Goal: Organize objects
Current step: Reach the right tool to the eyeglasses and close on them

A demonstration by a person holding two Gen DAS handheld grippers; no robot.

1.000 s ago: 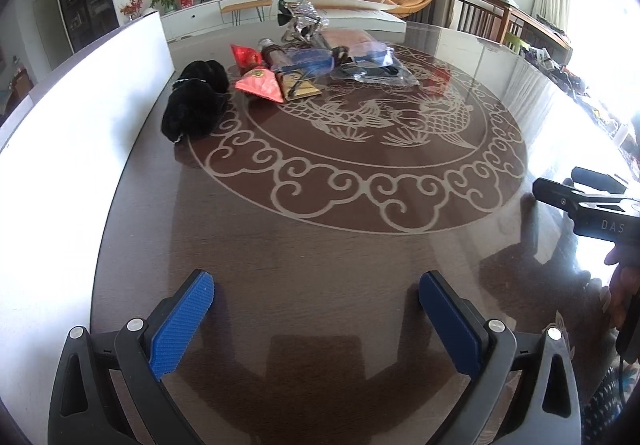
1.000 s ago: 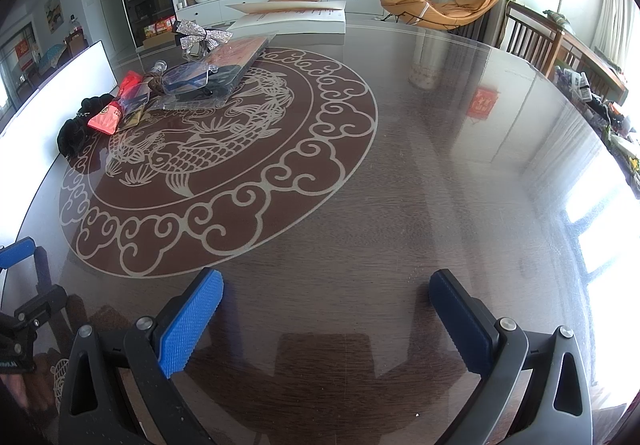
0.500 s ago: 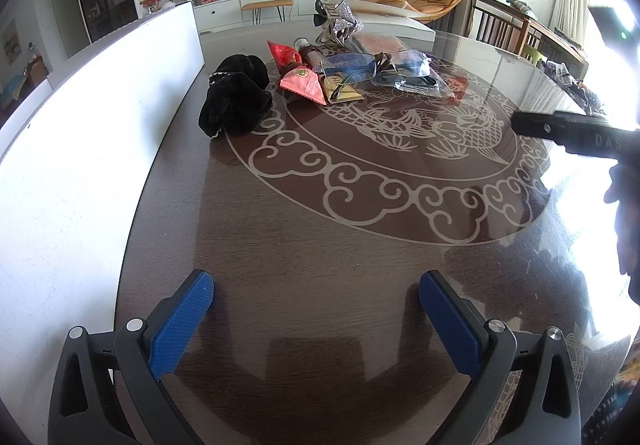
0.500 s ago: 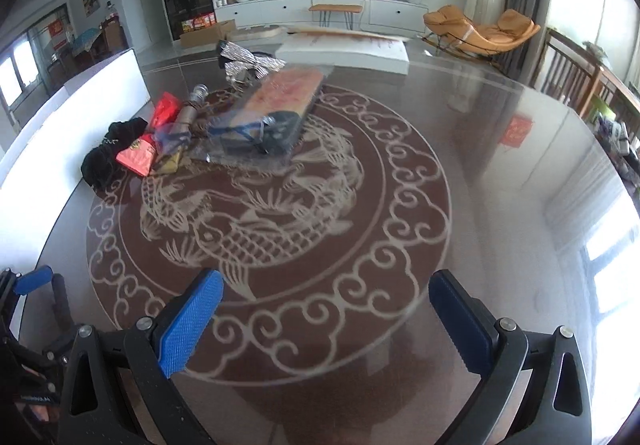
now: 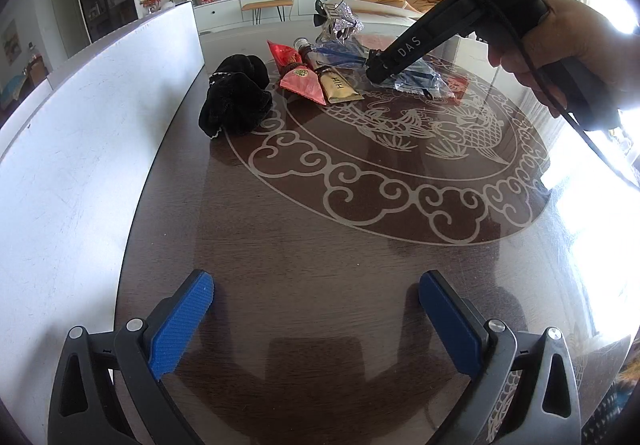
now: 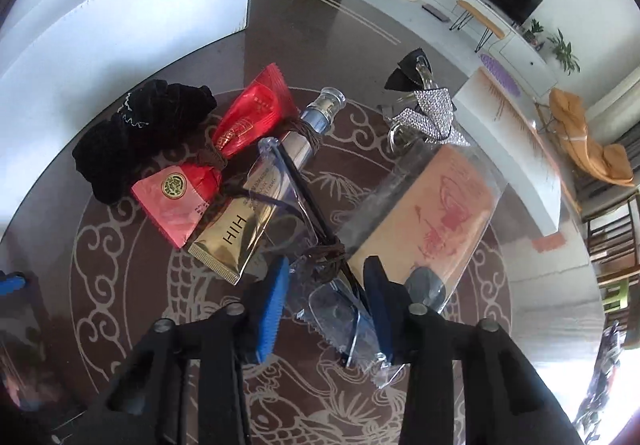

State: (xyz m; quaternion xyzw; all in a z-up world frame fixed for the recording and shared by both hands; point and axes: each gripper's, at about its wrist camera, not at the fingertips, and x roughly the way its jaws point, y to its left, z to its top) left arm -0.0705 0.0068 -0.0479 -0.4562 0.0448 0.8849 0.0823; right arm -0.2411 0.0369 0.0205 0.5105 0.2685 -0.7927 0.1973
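Observation:
A pile lies on the far side of the round table (image 5: 320,245): a black scrunchie (image 5: 236,101) (image 6: 132,141), red packets (image 5: 302,79) (image 6: 176,205), a gold tube (image 5: 340,89) (image 6: 232,241), a small glass bottle (image 6: 316,125), a sparkly bow (image 5: 340,19) (image 6: 428,113) and glasses in a clear bag (image 6: 332,309). My right gripper (image 6: 326,285) hovers over the pile, its blue pads on either side of the bagged glasses, part closed. It also shows in the left wrist view (image 5: 420,49), held by a hand. My left gripper (image 5: 316,309) is open and empty near the table's front.
A white board (image 5: 100,117) stands along the table's left edge. A flat clear bag with a tan card (image 6: 436,213) lies right of the glasses. A white box (image 6: 516,125) sits at the table's far side. Chairs stand on the right.
My right gripper has swung forward and down over the pile and narrowed around the bagged glasses. My left gripper has drifted slightly closer to the pile, still open.

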